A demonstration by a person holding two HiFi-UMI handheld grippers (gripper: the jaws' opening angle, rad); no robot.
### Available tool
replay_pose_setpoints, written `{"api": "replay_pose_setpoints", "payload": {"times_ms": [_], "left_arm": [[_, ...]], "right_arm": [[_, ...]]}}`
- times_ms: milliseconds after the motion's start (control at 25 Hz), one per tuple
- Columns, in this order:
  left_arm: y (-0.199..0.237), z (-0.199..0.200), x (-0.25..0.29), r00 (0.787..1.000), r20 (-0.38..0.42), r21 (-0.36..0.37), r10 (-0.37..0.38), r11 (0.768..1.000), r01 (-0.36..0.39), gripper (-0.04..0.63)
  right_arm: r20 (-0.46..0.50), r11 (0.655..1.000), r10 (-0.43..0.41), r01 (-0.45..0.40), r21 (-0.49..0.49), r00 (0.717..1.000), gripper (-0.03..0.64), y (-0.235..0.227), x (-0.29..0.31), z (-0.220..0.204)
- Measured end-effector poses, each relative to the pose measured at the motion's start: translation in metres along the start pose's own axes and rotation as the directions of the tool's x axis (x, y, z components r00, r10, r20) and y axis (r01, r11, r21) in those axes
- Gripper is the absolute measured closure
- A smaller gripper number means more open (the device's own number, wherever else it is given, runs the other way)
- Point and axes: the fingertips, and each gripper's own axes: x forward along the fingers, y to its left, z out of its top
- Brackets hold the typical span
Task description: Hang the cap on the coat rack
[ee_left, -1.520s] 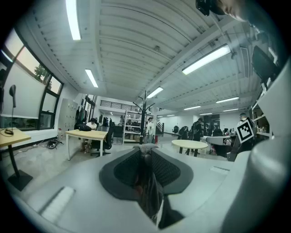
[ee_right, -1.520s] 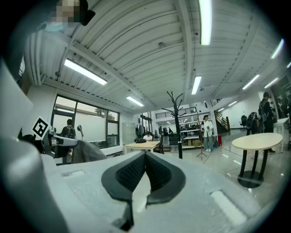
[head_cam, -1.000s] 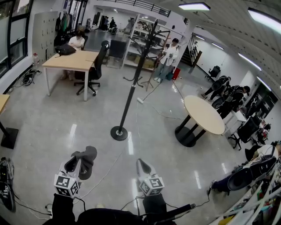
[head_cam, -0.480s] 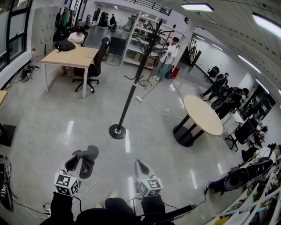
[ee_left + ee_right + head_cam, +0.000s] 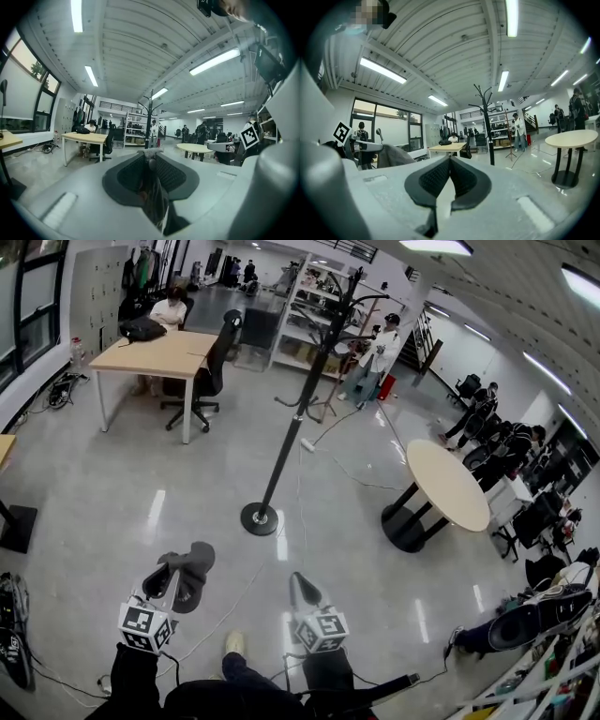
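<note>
floor (image 5: 112, 493): glossy grey under the jaws | desk (image 5: 159, 354) and office chair (image 5: 211, 381): far ahead-left | round table (image 5: 448, 486): ahead-right | windows (image 5: 28, 306): left wall | ceiling strips (image 5: 436, 246): lit

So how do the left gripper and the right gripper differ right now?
The left gripper is clamped on the grey cap; the right gripper is shut on nothing. Fabric holds the left gripper's pads slightly apart; the right gripper's pads meet at the tips. Both point toward the coat rack.

Grey cap (image 5: 187, 573), black coat rack (image 5: 286, 437) (both plain)
</note>
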Motion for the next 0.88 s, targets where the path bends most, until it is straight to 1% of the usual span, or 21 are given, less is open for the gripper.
{"api": "replay_pose_setpoints", "payload": {"times_ms": [520, 880], "left_arm": [[0.042, 0.03, 0.098, 0.999, 0.006, 0.013, 0.04, 0.999, -0.04, 0.517], [0.055, 0.044, 0.154, 0.997, 0.025, 0.014, 0.068, 0.998, -0.069, 0.517]], "right_arm": [[0.004, 0.999, 0.044, -0.044, 0.007, 0.999, 0.615, -0.051, 0.116, 0.024], [0.001, 0.996, 0.085, -0.085, -0.02, 0.996, 0.615, -0.079, 0.171, 0.035]]}}
